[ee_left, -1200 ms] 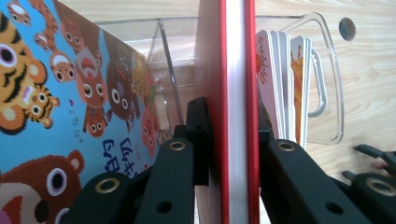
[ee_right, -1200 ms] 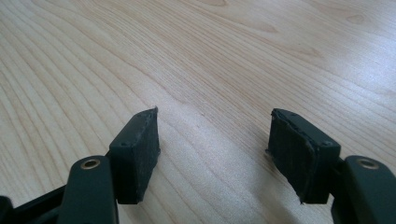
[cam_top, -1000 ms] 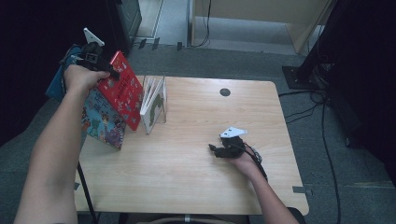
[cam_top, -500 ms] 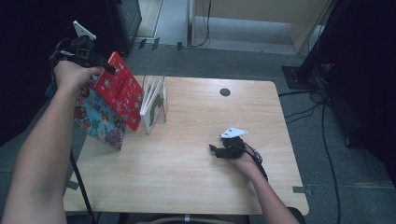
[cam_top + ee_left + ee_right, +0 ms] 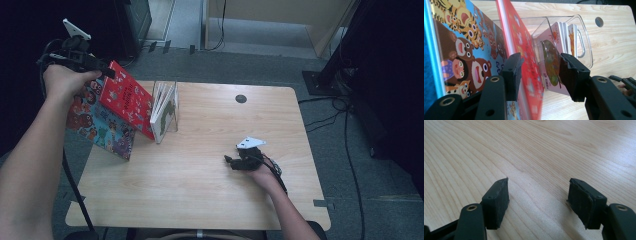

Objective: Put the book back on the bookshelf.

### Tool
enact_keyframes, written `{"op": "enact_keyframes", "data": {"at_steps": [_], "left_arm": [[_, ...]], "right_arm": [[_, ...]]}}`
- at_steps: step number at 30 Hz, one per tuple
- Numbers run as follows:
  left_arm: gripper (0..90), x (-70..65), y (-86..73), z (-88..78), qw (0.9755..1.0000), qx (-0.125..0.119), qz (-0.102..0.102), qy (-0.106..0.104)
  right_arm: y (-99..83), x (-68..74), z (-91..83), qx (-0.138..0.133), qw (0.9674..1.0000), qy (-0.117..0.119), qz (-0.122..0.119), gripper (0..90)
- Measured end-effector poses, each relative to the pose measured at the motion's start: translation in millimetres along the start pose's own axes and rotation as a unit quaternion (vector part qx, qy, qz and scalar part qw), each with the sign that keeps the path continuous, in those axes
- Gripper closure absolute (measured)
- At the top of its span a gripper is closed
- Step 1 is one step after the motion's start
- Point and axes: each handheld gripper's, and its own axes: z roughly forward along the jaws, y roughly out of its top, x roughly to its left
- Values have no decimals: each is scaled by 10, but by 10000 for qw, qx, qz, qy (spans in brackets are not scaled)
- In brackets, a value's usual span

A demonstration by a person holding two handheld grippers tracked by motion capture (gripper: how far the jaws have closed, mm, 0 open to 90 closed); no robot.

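High cam sits above the person's side, looking fwd and down on the whole worktop point(image 5: 210, 190); left tongs' point(image 5: 540, 75) cam is close on the red book point(image 5: 524, 62), right tongs' point(image 5: 537, 202) cam skims bare wood, both shared w/ high view.

Glossy red book point(image 5: 524, 50), clear plastic holder point(image 5: 584, 37), matt wooden table point(image 5: 210, 190)

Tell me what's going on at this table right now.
A person's left gripper has just been opening around the red book, which leans with a blue animal book against a clear holder of small books; the pads look clear of it. The right gripper rests open on the wooden table.
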Motion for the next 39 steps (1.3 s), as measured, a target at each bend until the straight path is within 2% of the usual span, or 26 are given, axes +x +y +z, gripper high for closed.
{"op": "enact_keyframes", "data": {"at_steps": [4,7,13,16,17,18,20,22,25,30,39], "left_arm": [[516,-66,-52,-37,9998,-110,158,-54],[490,-95,-107,-43,9994,-215,118,-235],[480,-233,-253,12,9988,-252,273,-331],[470,-313,-337,44,9979,-238,420,-426],[465,-335,-368,53,9977,-267,438,-442],[459,-364,-430,74,9970,-326,431,-557],[458,-377,-462,89,9965,-375,434,-601],[463,-398,-517,121,9968,-404,503,-482],[457,-430,-586,182,9967,-339,582,-450],[442,-532,-753,297,9946,-308,724,-679],[429,-666,-965,451,9921,-268,935,-792]], "right_arm": [[1,0,0,1,10000,4,-5,329],[1,2,0,15,10000,22,-11,322],[0,6,2,26,10000,43,-31,304],[1,5,1,36,10000,51,-45,296],[1,6,2,38,10000,55,-46,294],[1,6,2,38,10000,57,-48,292],[2,8,5,40,10000,65,-56,283],[2,8,5,40,10000,67,-57,281],[3,9,6,51,9999,81,-76,270],[7,6,11,60,9999,114,-110,256],[8,4,14,60,9998,121,-119,254]]}}
